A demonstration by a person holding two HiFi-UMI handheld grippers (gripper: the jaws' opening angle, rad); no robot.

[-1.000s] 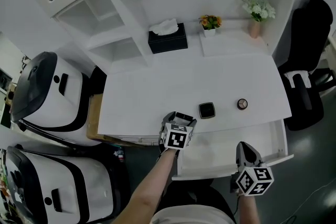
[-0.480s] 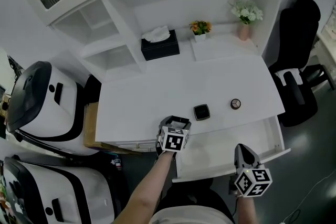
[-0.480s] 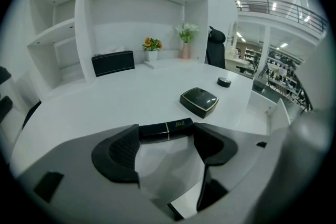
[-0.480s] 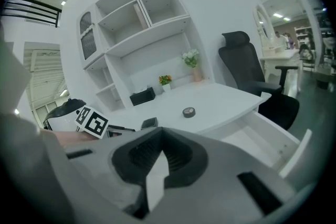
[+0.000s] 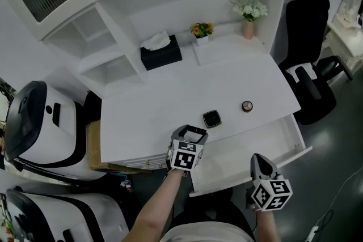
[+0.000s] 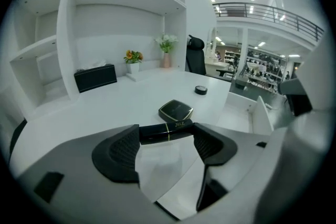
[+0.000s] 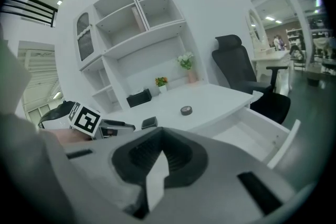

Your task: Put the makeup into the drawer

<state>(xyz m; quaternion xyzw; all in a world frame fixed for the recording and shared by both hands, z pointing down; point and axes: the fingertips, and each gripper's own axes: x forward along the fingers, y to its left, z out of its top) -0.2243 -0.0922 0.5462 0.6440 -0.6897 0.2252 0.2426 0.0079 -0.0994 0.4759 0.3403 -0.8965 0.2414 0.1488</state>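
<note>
Desk (image 5: 170,93) white, drawer (image 5: 244,150) pulled open from its front. We hold left gripper (image 5: 195,132) at drawer's left end. Its jaws have just been closing and now clamp black lipstick tube (image 6: 168,131), which lies crosswise with one end against each pad. We hold right gripper (image 5: 259,161) at drawer's front edge, jaws together, nothing between them. Square black compact (image 5: 212,118) on desktop just behind drawer. Small round jar (image 5: 247,106) also behind drawer, further right, apart from compact.
</note>
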